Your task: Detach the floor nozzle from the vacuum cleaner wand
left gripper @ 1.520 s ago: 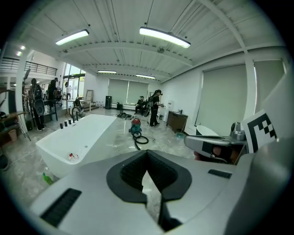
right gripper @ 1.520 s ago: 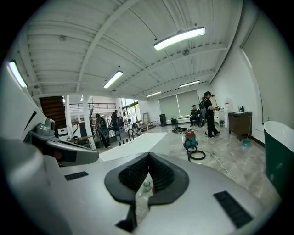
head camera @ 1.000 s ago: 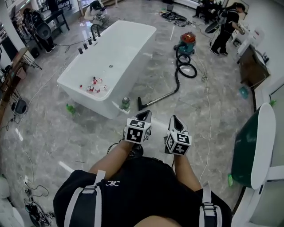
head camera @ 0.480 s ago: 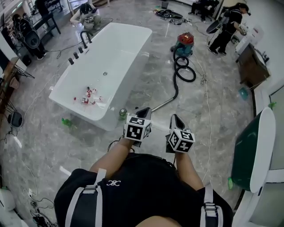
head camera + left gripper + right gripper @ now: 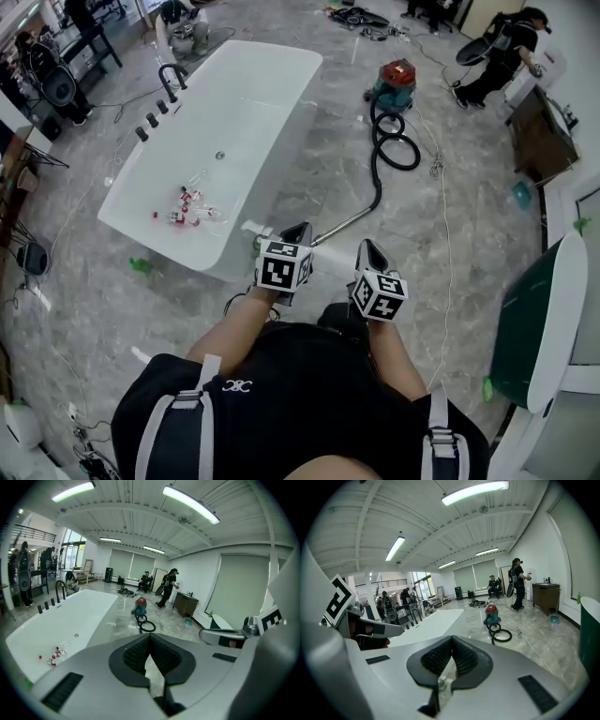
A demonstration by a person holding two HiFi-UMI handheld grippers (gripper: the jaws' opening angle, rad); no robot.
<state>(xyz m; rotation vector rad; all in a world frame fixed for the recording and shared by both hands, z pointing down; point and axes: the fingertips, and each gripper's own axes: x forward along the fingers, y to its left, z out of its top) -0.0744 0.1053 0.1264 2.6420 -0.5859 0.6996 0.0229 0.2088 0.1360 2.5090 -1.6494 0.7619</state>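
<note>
Left gripper (image 5: 299, 231), right gripper (image 5: 368, 249) both closed, empty

Silver wand (image 5: 343, 224) lies flat on the floor, angled toward 2 o'clock into the black hose (image 5: 379, 184). Nozzle end's hidden, can't see it.

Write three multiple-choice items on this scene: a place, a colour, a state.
1. The vacuum canister stands: A on a shelf; B on the floor beside the bathtub; C on a chair.
2. Its lid is: A yellow; B white; C red.
3. The left gripper and right gripper are: A both shut, empty; B both open; C gripping a bottle.
B: it sits on the floor right of the bathtub. C: red top, teal body. A: both gripper views show jaws together, nothing between.
</note>
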